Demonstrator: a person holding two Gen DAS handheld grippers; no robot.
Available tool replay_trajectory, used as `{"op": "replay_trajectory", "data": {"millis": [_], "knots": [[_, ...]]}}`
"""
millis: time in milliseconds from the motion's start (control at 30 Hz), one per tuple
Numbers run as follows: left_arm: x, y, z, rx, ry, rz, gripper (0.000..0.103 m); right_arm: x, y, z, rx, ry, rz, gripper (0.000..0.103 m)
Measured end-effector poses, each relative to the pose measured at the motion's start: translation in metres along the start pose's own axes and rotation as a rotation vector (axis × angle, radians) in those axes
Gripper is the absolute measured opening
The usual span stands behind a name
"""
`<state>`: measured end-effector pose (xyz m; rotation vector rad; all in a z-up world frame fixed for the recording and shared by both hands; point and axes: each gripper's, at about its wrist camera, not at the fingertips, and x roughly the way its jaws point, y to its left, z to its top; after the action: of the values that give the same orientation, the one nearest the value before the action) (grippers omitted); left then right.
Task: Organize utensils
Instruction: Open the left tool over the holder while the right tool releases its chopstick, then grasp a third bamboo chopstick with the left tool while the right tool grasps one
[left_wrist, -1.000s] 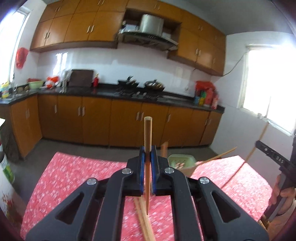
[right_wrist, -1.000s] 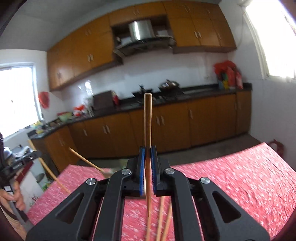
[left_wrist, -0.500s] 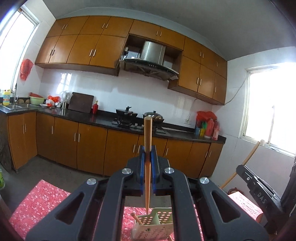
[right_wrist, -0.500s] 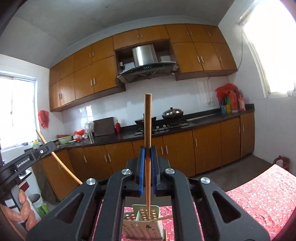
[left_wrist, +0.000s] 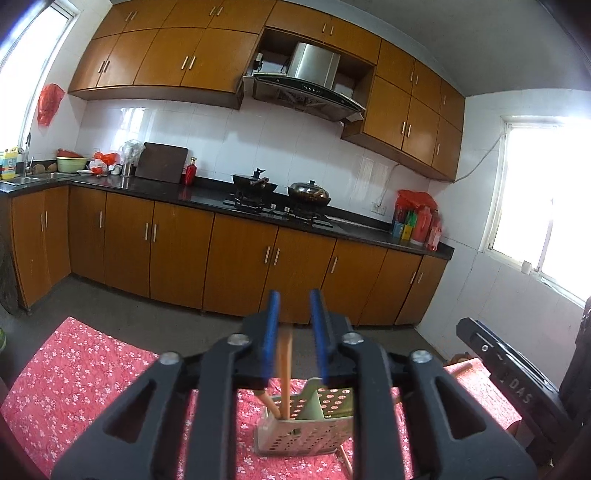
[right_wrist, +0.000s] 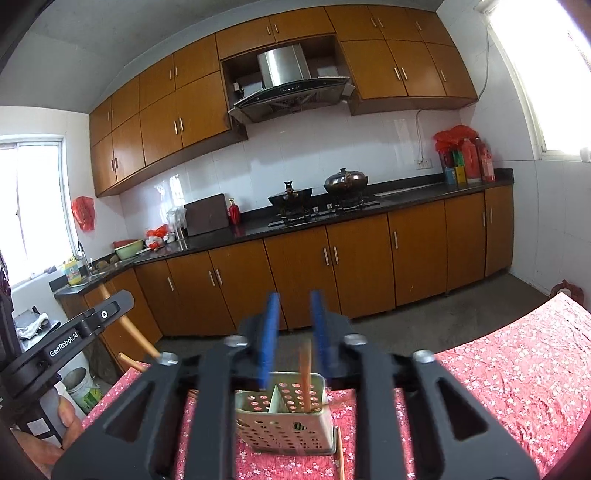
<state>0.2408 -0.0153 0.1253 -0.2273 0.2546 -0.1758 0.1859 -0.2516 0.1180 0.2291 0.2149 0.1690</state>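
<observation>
A pale perforated utensil holder (left_wrist: 306, 432) (right_wrist: 284, 421) stands on the red floral tablecloth (left_wrist: 74, 373) (right_wrist: 517, 369), right under both grippers. My left gripper (left_wrist: 294, 306) has its jaws opening; a wooden chopstick (left_wrist: 285, 373) hangs loose between the blue pads, its lower end inside the holder beside another stick. My right gripper (right_wrist: 294, 306) is also opening, and a blurred chopstick (right_wrist: 306, 373) slips down between its pads into the holder's right compartment. Neither pair of pads presses on its stick.
A loose chopstick (right_wrist: 340, 456) lies on the cloth by the holder's right side. The other gripper's black body shows at each view's edge (left_wrist: 509, 376) (right_wrist: 66, 343), with a hand (right_wrist: 70, 417) below it. Kitchen cabinets and a stove stand beyond the table.
Both grippers went from shut on upright chopsticks to jaws apart. Each stick has dropped from above the pads down into the holder, which now sits closer beneath the grippers.
</observation>
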Motion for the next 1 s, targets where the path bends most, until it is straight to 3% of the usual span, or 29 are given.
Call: {"op": "replay_trajectory", "data": {"millis": [167, 333, 433, 533, 633, 733, 900, 1000], "knots": [[-0.028, 0.011, 0.008, -0.010, -0.032, 0.015, 0.026, -0.027, -0.009, 0.010, -0.010, -0.038, -0.023, 0.035], [-0.067, 0.036, -0.002, -0.004, -0.038, 0.083, 0.033, -0.054, -0.046, 0.001, 0.011, -0.017, -0.119, 0.035], [-0.077, 0.061, -0.027, 0.008, 0.020, 0.152, 0.034, -0.052, -0.072, -0.022, 0.024, 0.069, -0.190, 0.035], [-0.071, 0.086, -0.063, 0.017, 0.132, 0.205, 0.034, -0.031, -0.099, -0.068, 0.032, 0.257, -0.249, 0.035], [-0.056, 0.111, -0.105, -0.022, 0.284, 0.216, 0.034, -0.010, -0.107, -0.116, 0.039, 0.444, -0.215, 0.035], [-0.047, 0.123, -0.140, -0.064, 0.391, 0.193, 0.033, 0.003, -0.100, -0.158, 0.034, 0.575, -0.155, 0.030], [-0.038, 0.116, -0.174, -0.059, 0.482, 0.137, 0.033, 0.017, -0.086, -0.192, -0.004, 0.675, -0.131, 0.026], [-0.035, 0.106, -0.186, -0.039, 0.511, 0.108, 0.033, 0.021, -0.084, -0.202, -0.051, 0.686, -0.172, 0.008]]}}
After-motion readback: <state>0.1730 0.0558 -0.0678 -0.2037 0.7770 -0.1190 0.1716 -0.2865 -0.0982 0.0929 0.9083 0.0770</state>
